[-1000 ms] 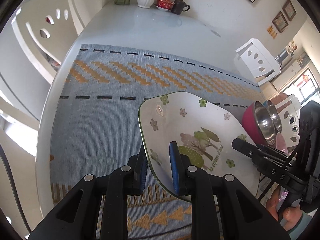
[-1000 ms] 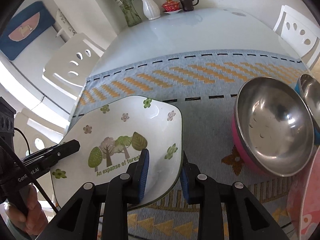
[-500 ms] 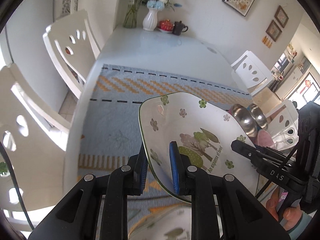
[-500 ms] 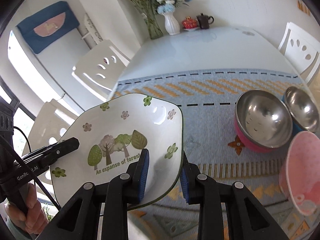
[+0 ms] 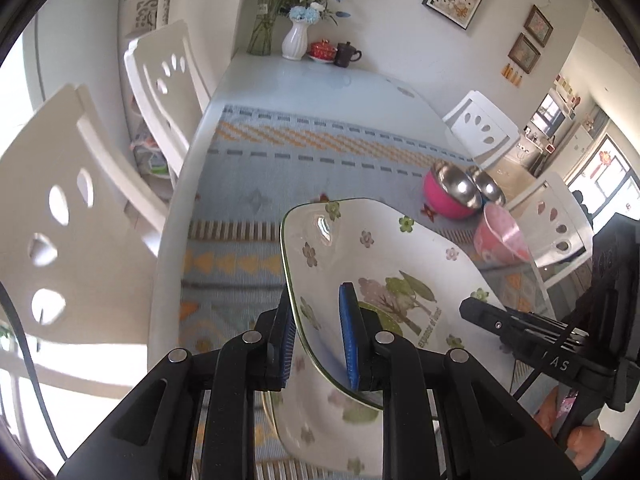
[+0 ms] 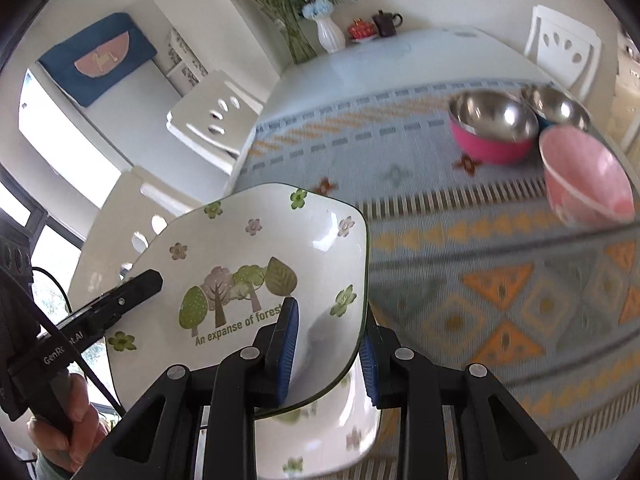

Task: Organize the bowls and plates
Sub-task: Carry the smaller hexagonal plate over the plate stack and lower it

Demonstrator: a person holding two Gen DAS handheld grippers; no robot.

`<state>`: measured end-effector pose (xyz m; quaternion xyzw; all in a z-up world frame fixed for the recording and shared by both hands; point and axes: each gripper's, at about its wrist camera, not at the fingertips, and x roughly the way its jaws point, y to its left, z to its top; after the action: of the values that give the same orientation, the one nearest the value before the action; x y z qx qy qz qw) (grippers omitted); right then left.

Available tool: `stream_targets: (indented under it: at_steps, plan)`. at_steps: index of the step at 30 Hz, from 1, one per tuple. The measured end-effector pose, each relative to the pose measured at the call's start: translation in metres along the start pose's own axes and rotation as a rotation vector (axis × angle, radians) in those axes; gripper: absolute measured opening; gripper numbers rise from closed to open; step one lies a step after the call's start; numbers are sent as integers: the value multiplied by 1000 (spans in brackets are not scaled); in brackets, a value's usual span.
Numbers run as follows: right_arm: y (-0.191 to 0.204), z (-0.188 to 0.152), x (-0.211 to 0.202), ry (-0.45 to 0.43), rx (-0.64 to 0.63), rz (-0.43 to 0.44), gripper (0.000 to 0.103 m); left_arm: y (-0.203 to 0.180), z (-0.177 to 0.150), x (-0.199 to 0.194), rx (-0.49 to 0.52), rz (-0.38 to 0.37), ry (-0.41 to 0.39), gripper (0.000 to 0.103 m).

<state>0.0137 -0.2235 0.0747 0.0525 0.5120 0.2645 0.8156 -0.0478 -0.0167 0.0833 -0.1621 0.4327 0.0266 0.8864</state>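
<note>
A white square plate (image 5: pixel 384 264) (image 6: pixel 248 264) with trees and small flowers hangs above the table, held from both sides. My left gripper (image 5: pixel 318 336) is shut on its left rim. My right gripper (image 6: pixel 326 354) is shut on its right rim. Each gripper shows in the other's view, clamped on the far edge of the plate. Below the held plate lies a second plate of the same pattern (image 5: pixel 320 432) (image 6: pixel 320 440), near the table's front edge. A steel bowl with a pink outside (image 6: pixel 494 126) (image 5: pixel 450 194), a smaller steel bowl (image 6: pixel 556 106) and a pink bowl (image 6: pixel 586 176) (image 5: pixel 500 236) stand far right.
A blue and orange patterned cloth (image 6: pixel 480 280) covers the near half of the white table (image 5: pixel 320 88). A vase of flowers (image 5: pixel 296 36), a red pot and a dark teapot stand at the far end. White chairs (image 5: pixel 80 216) line both sides.
Both grippers have pulled back toward the table's front edge and risen with the plate. The bowls now look farther off, and the second plate has come into view underneath.
</note>
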Motion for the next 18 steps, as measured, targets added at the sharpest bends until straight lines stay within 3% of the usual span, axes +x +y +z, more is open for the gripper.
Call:
stream_targets:
  at_steps: [9, 18]
  plan:
    - [-12, -46, 11, 41, 27, -40, 28, 5, -45, 12, -28, -22, 60, 17]
    - [-9, -56, 16, 43, 0, -72, 28, 7, -61, 20, -34, -8, 68, 17]
